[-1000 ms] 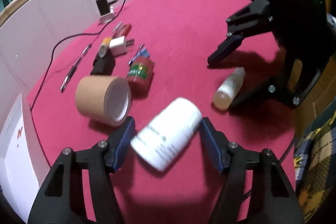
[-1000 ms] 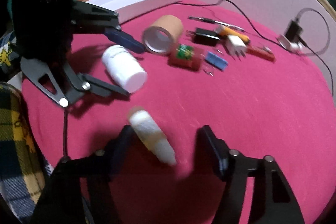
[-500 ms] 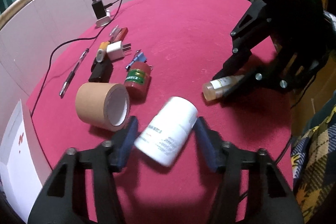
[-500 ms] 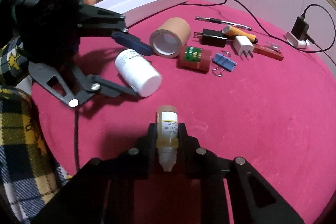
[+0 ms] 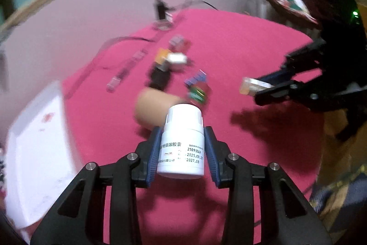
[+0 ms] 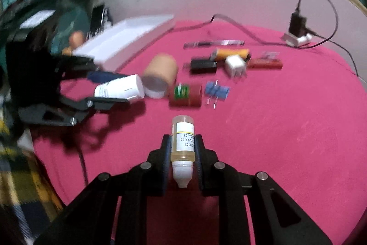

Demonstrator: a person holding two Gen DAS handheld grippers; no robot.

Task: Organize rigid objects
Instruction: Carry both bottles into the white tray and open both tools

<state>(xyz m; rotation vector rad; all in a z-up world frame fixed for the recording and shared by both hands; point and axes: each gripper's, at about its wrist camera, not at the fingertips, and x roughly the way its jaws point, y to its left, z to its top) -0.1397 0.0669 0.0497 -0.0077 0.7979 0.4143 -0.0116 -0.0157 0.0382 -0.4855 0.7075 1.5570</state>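
— Item one, white pill bottle [image 5: 182, 141]: status?
— A second ago it lay tilted on the red cloth [image 5: 240, 56] between wide-open jaws. Now the left gripper [image 5: 182, 148] has closed its blue pads on it and raised it clear of the cloth, cap pointing away.

— Item two, small dropper bottle [image 6: 182, 148]?
— Formerly loose on the cloth, between spread fingers. The right gripper [image 6: 182, 160] has since clamped its body and lifted it, nozzle toward the camera.
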